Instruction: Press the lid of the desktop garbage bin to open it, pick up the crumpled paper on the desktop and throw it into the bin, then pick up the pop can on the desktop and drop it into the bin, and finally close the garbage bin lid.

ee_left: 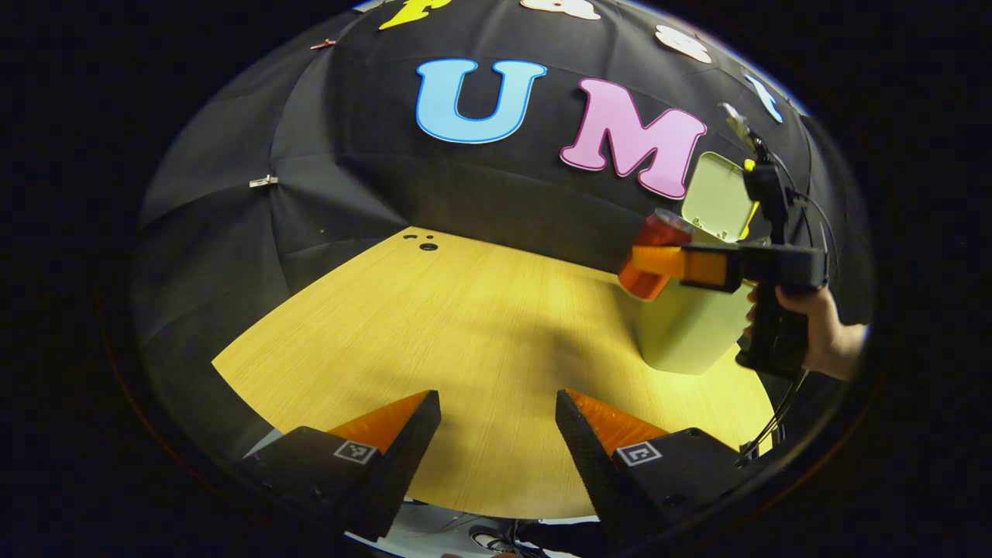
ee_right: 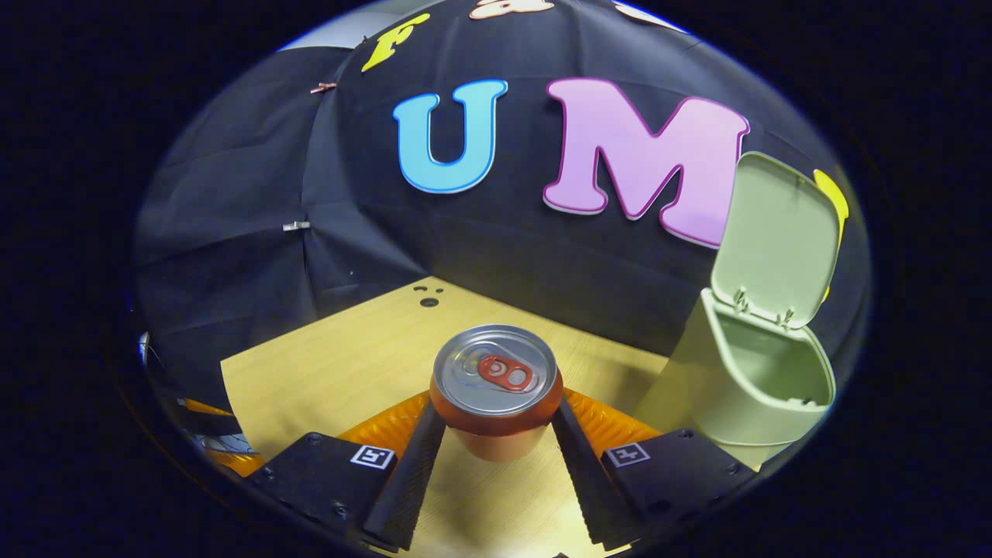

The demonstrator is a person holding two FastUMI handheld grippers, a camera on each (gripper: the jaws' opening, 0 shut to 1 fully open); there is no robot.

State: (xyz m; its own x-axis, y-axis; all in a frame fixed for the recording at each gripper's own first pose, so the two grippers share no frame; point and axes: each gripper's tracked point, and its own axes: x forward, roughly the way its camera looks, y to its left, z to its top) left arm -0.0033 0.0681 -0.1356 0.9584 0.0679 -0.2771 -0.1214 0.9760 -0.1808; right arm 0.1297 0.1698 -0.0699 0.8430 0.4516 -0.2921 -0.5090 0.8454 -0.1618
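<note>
In the right gripper view a red pop can (ee_right: 496, 403) with a silver top stands upright between both fingers of my right gripper (ee_right: 498, 434), which is shut on it and holds it above the wooden table (ee_right: 325, 364). To its right stands the pale green bin (ee_right: 744, 380), its lid (ee_right: 779, 236) swung up and open. In the left gripper view the same can (ee_left: 652, 256) hangs in the right gripper (ee_left: 663, 263), held by a hand, just left of the bin (ee_left: 690, 325) and level with its top. My left gripper (ee_left: 497, 422) is open over the table's near edge, nothing between its fingers.
The wooden table (ee_left: 465, 325) has small dark holes (ee_left: 426, 246) near its far corner. Black cloth walls close the booth behind and to the left. A hand (ee_left: 821, 325) holds the right gripper at the table's right side.
</note>
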